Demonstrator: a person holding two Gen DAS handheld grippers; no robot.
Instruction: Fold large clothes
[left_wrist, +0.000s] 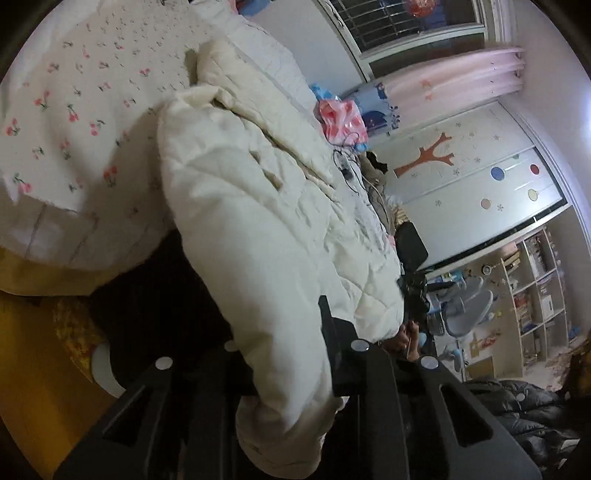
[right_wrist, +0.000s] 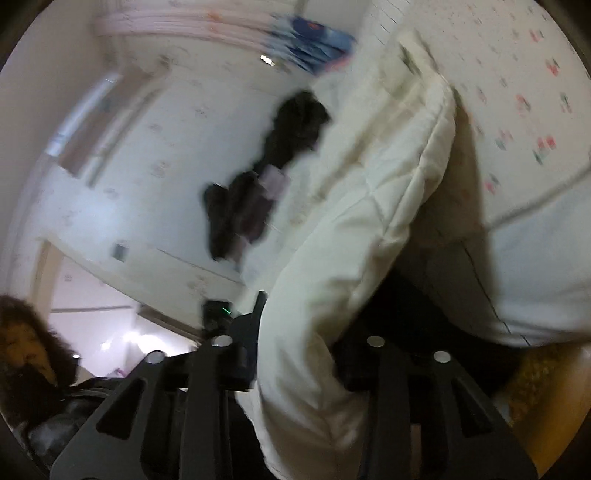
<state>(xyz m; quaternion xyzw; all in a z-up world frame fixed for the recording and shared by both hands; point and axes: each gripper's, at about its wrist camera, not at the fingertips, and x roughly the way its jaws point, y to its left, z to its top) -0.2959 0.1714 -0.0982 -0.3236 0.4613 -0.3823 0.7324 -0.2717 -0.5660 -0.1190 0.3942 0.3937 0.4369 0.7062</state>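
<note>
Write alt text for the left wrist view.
The left hand-held gripper is shut on a cream quilted padded coat trailing across a cherry-print bedsheet. Beyond stand a tree-decorated white wardrobe and shelves.

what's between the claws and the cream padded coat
Nothing visible. The left claw and the right claw each already have a fold of the cream padded coat pinched between their fingers, at the edge of the bed.

cream quilted coat (left_wrist: 258, 206) lies on cherry-print bed (left_wrist: 74, 110).
</note>
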